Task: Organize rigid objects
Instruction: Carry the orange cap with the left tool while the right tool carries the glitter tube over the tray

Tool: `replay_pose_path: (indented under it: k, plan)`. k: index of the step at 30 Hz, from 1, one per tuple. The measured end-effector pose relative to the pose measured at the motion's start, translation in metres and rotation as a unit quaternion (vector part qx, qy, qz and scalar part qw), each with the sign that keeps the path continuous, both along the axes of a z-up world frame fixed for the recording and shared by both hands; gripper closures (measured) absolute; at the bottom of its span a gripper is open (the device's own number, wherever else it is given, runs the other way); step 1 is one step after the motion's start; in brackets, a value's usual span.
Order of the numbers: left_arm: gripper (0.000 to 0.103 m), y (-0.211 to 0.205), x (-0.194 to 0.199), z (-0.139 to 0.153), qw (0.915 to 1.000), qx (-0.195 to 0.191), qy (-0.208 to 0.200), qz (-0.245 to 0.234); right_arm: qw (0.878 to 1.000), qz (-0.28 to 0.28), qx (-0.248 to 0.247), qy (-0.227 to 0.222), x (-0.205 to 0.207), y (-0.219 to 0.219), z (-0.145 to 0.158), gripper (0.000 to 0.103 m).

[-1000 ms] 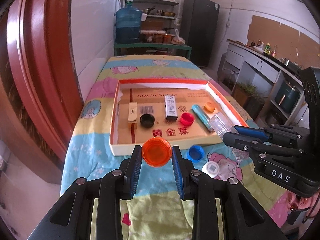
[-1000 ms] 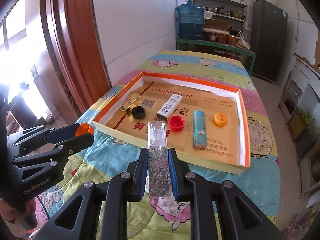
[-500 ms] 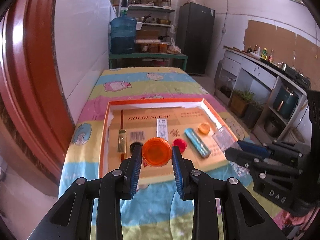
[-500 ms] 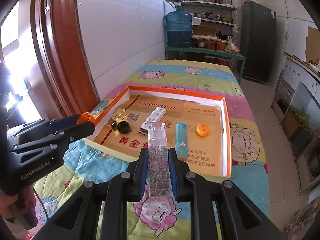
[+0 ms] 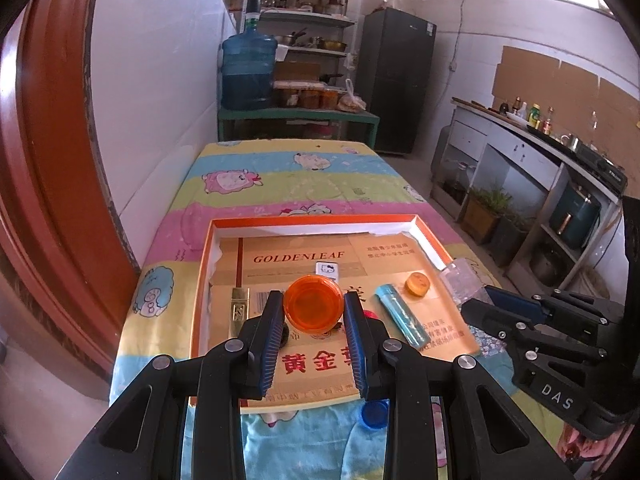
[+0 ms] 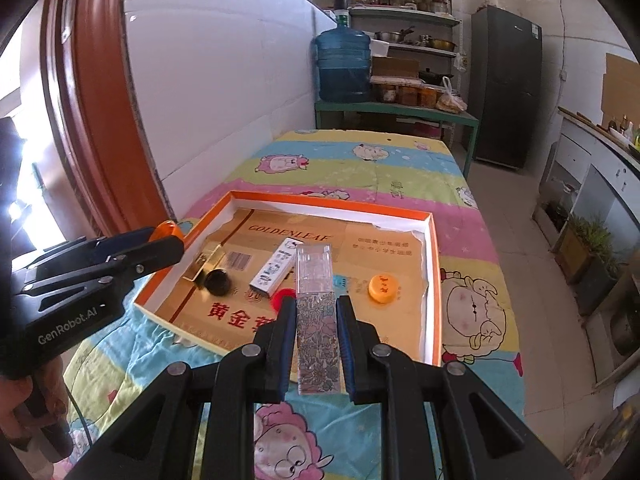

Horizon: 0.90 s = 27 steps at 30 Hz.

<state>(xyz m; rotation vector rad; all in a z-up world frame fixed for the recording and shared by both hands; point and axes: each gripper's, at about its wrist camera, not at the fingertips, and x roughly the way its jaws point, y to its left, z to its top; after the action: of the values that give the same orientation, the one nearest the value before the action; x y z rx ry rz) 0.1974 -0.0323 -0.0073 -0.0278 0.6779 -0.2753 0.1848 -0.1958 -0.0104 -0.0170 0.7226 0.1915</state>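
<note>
Right now the biggest thing before me is the desk (image 5: 280, 184) under its striped cartoon cloth, and on its near half lies the shallow orange-rimmed box (image 5: 312, 221), its floor lined with printed cardboard. Both my tongs hang over the box's near edge and point down into it, so the box lies straight ahead and below each load.

My right tongs (image 6: 316, 332) are clamped on the clear case with the flowered lower half (image 6: 316, 320). Its long axis runs along the fingers, pointing toward the far wall of the box, much like the blue lighter (image 5: 402, 316) and the white lighter (image 6: 276, 266) already lying inside. Open floor shows between the white lighter and the small orange cap (image 6: 383, 288), just past the case's tip, so I judge the right hand the nearer one for that slot.

My left tongs (image 5: 314, 320) are gripping the large orange cap (image 5: 314, 304) by its rim, its flat face toward the camera. Beneath it I see the gold lighter (image 5: 239, 312) to the left and the red cap (image 5: 370, 315) peeking out on the right; the black cap (image 6: 218, 282) sits beside the gold lighter. A blue cap (image 5: 375, 414) remains outside the box on the cloth, just under my left tongs, so I judge that one is left to fetch.
</note>
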Motion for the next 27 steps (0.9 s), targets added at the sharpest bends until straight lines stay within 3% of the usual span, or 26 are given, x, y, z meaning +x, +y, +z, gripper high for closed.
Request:
replay_pose_path:
  k: [14, 27]
  plan:
    - [0.072, 0.005, 0.034, -0.039, 0.9989, -0.010, 0.045, 0.012, 0.999, -0.038, 0.008, 0.026, 0.023, -0.027, -0.030, 0.082]
    - [0.072, -0.002, 0.052, -0.063, 0.9974, -0.006, 0.071, 0.010, 0.998, -0.040, 0.005, 0.049, 0.038, -0.030, -0.054, 0.082]
